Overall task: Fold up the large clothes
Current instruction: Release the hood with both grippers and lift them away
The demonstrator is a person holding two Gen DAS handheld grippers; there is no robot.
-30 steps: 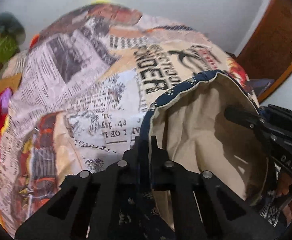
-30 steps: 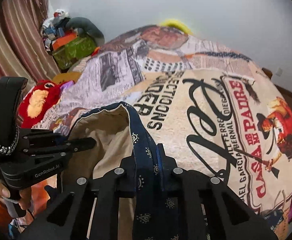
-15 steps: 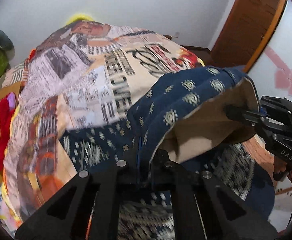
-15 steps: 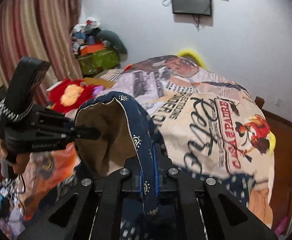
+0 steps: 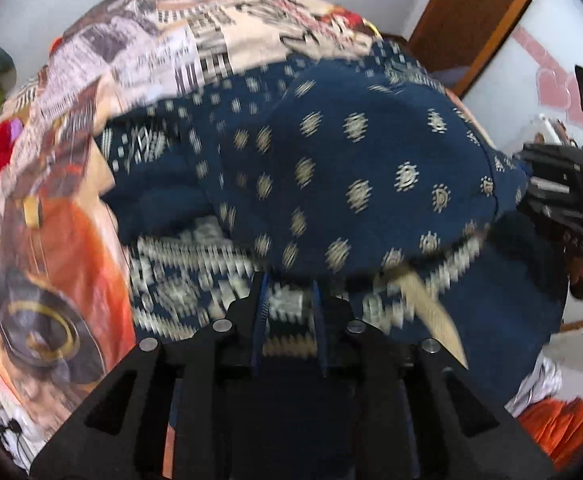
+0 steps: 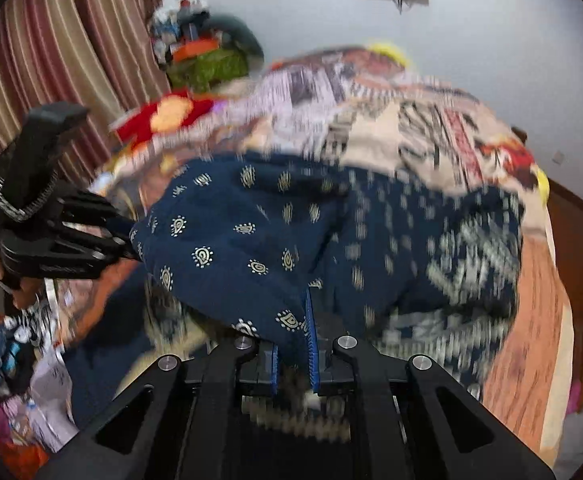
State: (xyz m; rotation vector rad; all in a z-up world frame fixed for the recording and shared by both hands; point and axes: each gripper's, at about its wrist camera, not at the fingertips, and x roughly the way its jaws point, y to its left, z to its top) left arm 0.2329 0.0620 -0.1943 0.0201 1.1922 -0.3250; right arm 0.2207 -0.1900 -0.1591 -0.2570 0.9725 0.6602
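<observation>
Garment (image 5: 363, 168): navy cloth with small cream paisley dots and a zigzag cream border, pretty motion-blurred. A pale tan underside peeks out at one edge.
Where: draped over the printed bedspread (image 5: 195, 44), near end of the bed.
Long axis: folded top layer runs left to right between the two claws.
Left gripper (image 5: 287, 304): jaws parted, cloth visible in the gap, can't tell if it's pinching.
Right gripper (image 6: 293, 354): clamped on a fold of the navy cloth.
</observation>
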